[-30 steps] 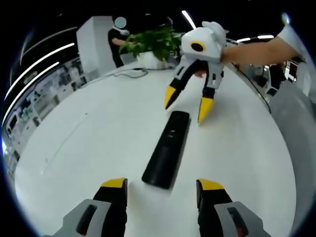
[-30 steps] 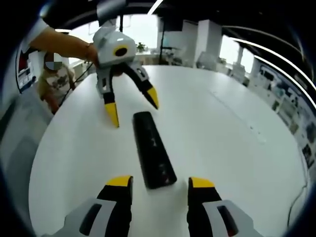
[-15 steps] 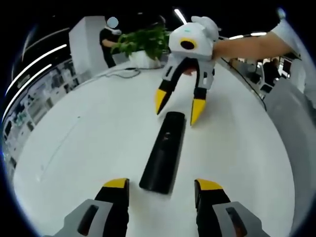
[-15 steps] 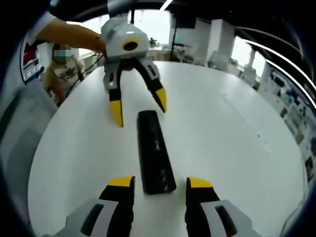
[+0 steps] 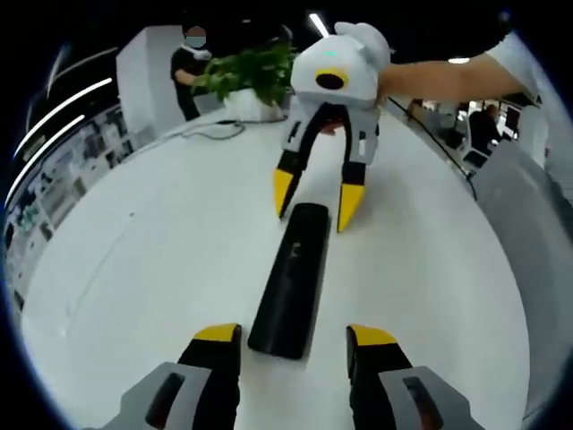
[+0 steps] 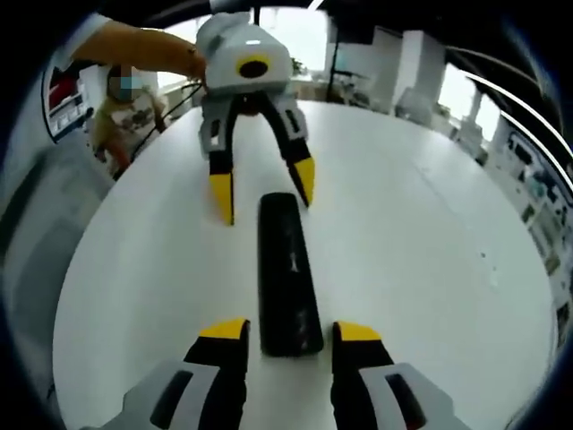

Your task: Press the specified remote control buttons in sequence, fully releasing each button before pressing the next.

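Bracketing a long black plastic remote control from both ends on a round white table.

Near in the left gripper view, the left gripper holds its yellow-tipped jaws apart and empty, straddling the remote's near end; at the far end the right gripper does the same, jaws spread, gripping nothing. The remote lies flat, lengthwise between them. It looks light, rigid and smooth, so it would probably skid under a sideways push; clamping its long side edges near one end seems the safest hold, leaving the buttons free. In the right gripper view faint pale markings show along its matte top face.
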Demonstrator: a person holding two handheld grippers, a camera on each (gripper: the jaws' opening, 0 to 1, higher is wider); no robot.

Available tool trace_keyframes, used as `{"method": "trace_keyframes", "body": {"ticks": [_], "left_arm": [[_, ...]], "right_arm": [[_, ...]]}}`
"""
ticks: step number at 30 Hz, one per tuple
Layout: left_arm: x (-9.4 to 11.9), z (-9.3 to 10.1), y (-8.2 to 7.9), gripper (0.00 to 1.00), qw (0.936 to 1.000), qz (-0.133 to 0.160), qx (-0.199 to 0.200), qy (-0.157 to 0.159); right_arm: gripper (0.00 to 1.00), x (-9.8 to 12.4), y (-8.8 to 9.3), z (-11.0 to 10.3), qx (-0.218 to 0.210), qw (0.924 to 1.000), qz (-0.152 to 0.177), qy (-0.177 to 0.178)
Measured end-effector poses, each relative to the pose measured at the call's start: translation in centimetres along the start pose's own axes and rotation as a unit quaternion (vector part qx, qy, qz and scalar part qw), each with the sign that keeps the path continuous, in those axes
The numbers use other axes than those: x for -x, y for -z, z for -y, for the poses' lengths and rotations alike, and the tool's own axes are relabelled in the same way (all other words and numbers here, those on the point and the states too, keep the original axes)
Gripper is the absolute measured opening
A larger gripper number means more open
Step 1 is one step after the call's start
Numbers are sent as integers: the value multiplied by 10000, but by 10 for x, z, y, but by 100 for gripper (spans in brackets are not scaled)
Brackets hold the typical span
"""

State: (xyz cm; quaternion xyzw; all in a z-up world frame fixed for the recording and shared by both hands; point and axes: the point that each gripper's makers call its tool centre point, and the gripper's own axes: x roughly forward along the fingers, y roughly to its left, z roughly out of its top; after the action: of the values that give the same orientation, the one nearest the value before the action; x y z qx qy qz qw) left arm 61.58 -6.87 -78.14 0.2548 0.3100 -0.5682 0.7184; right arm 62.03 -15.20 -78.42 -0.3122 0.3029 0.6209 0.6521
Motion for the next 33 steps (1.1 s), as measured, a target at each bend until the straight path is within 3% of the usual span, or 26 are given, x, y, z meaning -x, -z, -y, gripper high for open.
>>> {"method": "trace_keyframes", "body": {"ticks": [13,33], "left_arm": [[-2,2,-1,45,9997,-174,-45,158],[-9,-3,-5,26,9991,-353,-145,183]], "right_arm": [[28,0,1,-3,112,9996,-165,-178],[21,0,0,-4,248,9990,-311,-226]]}}
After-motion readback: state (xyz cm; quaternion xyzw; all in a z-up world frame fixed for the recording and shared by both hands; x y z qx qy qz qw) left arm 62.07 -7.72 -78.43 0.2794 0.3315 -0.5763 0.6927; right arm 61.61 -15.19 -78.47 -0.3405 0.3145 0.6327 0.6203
